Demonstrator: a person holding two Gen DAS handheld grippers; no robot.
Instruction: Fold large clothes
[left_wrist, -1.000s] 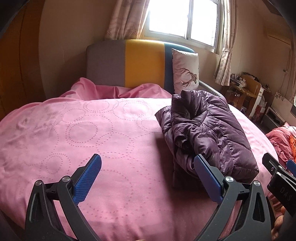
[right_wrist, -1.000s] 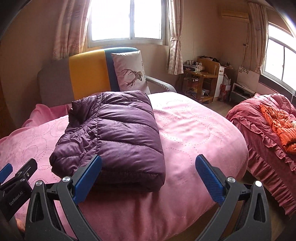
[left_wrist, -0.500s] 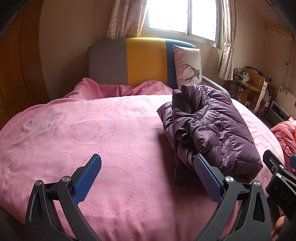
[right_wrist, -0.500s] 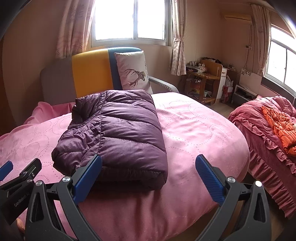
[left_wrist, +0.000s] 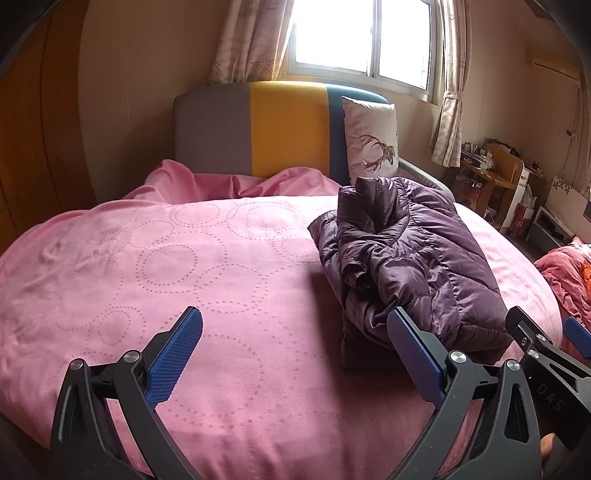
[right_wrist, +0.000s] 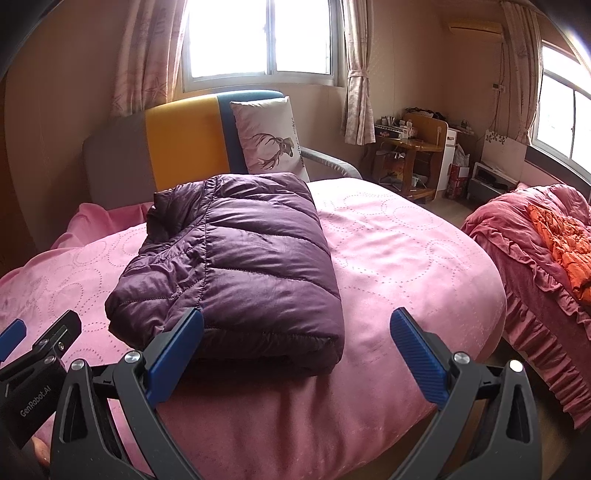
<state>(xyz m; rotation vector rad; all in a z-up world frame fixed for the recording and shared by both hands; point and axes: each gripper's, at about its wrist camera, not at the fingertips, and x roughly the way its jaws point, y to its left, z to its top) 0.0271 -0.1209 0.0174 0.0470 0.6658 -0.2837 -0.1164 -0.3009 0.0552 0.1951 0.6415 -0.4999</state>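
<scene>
A purple quilted puffer jacket (left_wrist: 406, 258) (right_wrist: 243, 258) lies folded into a thick rectangle on the pink bed (left_wrist: 184, 277) (right_wrist: 399, 251), collar end toward the headboard. My left gripper (left_wrist: 295, 350) hovers open over the pink cover, just left of the jacket's near edge, holding nothing. The right gripper (right_wrist: 297, 347) is open too, near the jacket's front edge, with its left finger in front of the fabric and nothing between the pads. Each gripper's body shows at the edge of the other's view.
A grey, yellow and blue headboard (left_wrist: 280, 125) with a deer-print pillow (right_wrist: 273, 142) stands behind the bed. To the right are a second bed with red ruffled bedding (right_wrist: 546, 258), a wooden side table (right_wrist: 410, 155) with clutter, and floor between the beds.
Both grippers have drawn back and up slightly from the jacket, staying open. The folded jacket has not moved.
</scene>
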